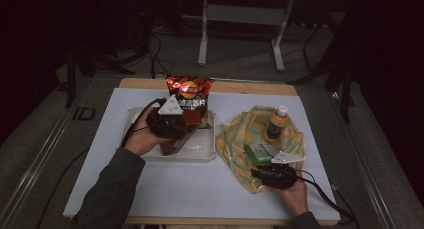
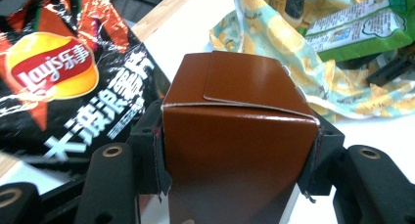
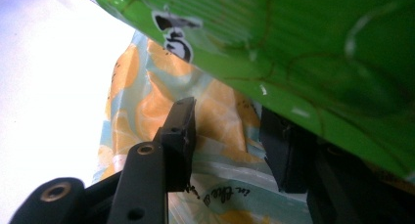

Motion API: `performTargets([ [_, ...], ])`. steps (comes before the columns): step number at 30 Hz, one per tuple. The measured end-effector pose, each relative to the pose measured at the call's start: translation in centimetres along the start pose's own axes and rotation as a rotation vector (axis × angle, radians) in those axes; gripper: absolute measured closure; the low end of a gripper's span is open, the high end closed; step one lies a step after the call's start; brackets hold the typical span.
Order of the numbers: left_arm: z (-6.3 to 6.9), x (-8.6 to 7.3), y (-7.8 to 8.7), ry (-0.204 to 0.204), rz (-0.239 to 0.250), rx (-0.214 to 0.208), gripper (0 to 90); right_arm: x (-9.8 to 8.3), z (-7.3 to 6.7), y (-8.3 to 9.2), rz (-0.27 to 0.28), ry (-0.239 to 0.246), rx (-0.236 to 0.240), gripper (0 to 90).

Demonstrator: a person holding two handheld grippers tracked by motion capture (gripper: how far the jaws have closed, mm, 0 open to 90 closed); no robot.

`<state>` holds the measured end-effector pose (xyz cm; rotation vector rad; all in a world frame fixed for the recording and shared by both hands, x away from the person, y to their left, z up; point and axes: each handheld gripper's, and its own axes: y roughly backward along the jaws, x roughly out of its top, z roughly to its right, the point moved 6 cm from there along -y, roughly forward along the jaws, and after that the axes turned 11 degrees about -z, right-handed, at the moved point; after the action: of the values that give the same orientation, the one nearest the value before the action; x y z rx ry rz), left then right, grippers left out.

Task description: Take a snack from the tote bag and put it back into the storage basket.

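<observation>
My left gripper (image 2: 238,160) is shut on a brown cardboard box (image 2: 240,87), its pads pressing both sides. In the high view the left gripper (image 1: 172,124) holds that box (image 1: 172,145) tilted over a white tray (image 1: 200,156). A red and black bag of crisps (image 1: 189,96) stands at the tray's far edge, right behind the box. My right gripper (image 3: 227,121) stands open above an orange-patterned cloth bag (image 3: 142,101). A green packet (image 3: 303,48) lies over its right jaw and hides that jaw's tip. In the high view the right gripper (image 1: 261,170) sits at the cloth bag's near edge.
An orange drink bottle with a white cap (image 1: 276,123) stands in the cloth bag (image 1: 240,134), with the green packet (image 1: 260,151) in front of it. A white sheet (image 1: 190,189) covers the wooden table. A metal frame (image 1: 240,19) stands on the floor beyond.
</observation>
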<state>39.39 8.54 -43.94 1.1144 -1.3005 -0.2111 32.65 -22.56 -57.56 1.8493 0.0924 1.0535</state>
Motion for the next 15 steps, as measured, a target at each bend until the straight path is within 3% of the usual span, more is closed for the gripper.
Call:
performTargets([
  [10, 0.6, 1.6, -3.1, 0.002, 0.004, -0.037, 38.8, 0.0, 0.0, 0.0, -0.001, 0.0, 0.0, 56.4],
  [15, 1.0, 1.9, -4.4, -0.014, -0.016, -0.063, 38.2, -0.1, 0.0, 0.0, -0.003, 0.001, 0.003, 56.3],
])
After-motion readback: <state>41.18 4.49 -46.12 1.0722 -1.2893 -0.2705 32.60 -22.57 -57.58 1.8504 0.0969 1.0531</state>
